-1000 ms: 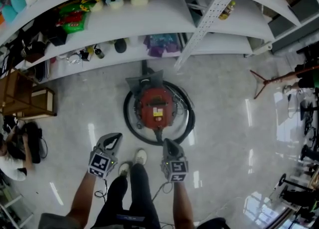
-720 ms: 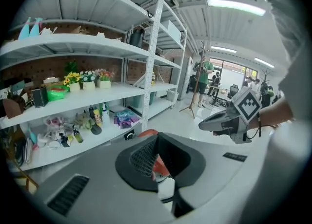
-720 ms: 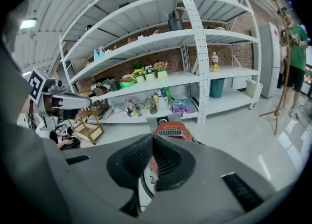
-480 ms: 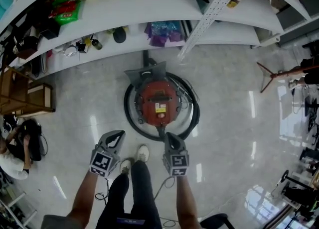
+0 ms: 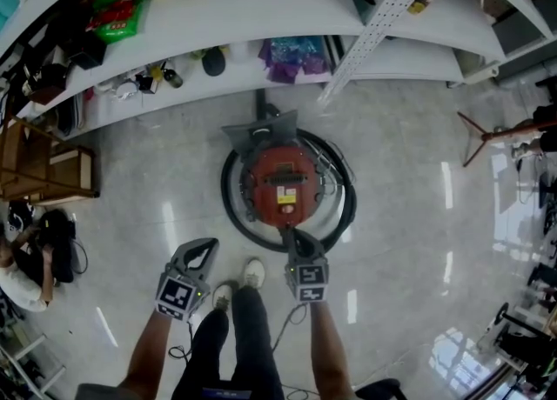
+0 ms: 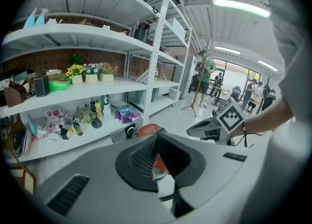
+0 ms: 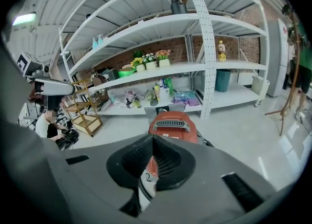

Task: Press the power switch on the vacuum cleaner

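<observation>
Shelves (image 5: 287, 7): bottom edge just behind the vacuum.
Floor (image 5: 409, 216): open on both sides.
Vacuum cleaner (image 5: 283, 185): red, on the floor, ringed by its black hose (image 5: 228, 207).
Right tongs (image 5: 291, 235): clenched, empty, tips at the hose's near edge.
Left tongs (image 5: 205, 244): clenched, empty, apart, lower left.

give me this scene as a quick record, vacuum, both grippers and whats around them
vacuum cleaner: red canister, standing on the floor
hose: black, coiled around the vacuum cleaner
right gripper: jaws together, empty, tip at the vacuum cleaner's near edge; cannot tell if it touches
left gripper: jaws together, empty, off to the side over the floor
shelves: white, stocked, behind the vacuum cleaner
person: low at the far left
</observation>
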`<state>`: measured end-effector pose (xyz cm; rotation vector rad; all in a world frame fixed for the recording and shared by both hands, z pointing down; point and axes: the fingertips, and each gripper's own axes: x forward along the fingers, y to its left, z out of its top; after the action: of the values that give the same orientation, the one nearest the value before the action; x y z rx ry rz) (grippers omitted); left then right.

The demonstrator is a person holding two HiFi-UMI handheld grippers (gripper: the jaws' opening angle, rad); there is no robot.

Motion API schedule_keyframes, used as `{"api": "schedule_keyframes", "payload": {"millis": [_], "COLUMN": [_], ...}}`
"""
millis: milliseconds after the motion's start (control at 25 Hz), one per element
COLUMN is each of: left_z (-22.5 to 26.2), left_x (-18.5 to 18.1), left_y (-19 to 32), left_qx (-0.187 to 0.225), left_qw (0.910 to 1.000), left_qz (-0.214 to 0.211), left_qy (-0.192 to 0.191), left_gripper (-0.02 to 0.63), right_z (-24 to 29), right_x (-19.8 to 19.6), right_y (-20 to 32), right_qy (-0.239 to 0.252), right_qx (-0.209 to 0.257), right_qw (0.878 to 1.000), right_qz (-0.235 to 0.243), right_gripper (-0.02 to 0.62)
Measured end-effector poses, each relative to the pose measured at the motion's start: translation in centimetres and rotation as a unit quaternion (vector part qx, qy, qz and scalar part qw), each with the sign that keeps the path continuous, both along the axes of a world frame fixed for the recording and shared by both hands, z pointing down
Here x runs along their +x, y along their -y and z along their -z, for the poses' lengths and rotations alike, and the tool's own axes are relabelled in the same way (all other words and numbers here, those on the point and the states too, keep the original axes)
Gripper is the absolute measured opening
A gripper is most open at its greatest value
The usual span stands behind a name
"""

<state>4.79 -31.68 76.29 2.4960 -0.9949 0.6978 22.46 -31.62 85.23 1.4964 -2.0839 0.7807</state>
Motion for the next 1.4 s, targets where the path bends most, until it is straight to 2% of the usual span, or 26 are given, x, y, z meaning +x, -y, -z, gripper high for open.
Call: {"api": "schedule_keyframes", "payload": {"millis": [320,560,920,1080,1400], "left_z": [-0.4,-0.3,-1.2,-1.2,-1.0], "left_x": [-0.3,-0.6,-1.5,-1.7,-2.8], "left_y": [-0.3,-0.1,-0.3,-0.5,0.7], "left_qx": [-0.004,-0.011,-0.010,-0.006,-0.004], "left_qw": [1.0000,0.9994,0.9998,0.9999,0.9994], "left_qz": [0.001,0.026,0.017,0.012,0.033], "left_qy": [-0.001,-0.017,-0.004,0.003,0.000], "left_gripper": [0.006,0.006,0.006,0.006,0.006], "right_z": [-3.3,-5.2,-8.5,-10.5,-13.3], "right_x": [-0.3,-0.5,-1.1,-1.0,-1.4], "right_y": [1.3,1.8,3.1,3.0,3.0], "right_qy": [-0.007,-0.014,-0.027,-0.046,-0.056], "right_qx": [-0.020,-0.031,-0.038,-0.057,-0.084], "right_qw": [1.000,0.999,0.999,0.997,0.994], "right_qz": [0.003,0.006,0.014,0.019,0.030], "right_gripper": [0.009,0.009,0.009,0.009,0.009]}}
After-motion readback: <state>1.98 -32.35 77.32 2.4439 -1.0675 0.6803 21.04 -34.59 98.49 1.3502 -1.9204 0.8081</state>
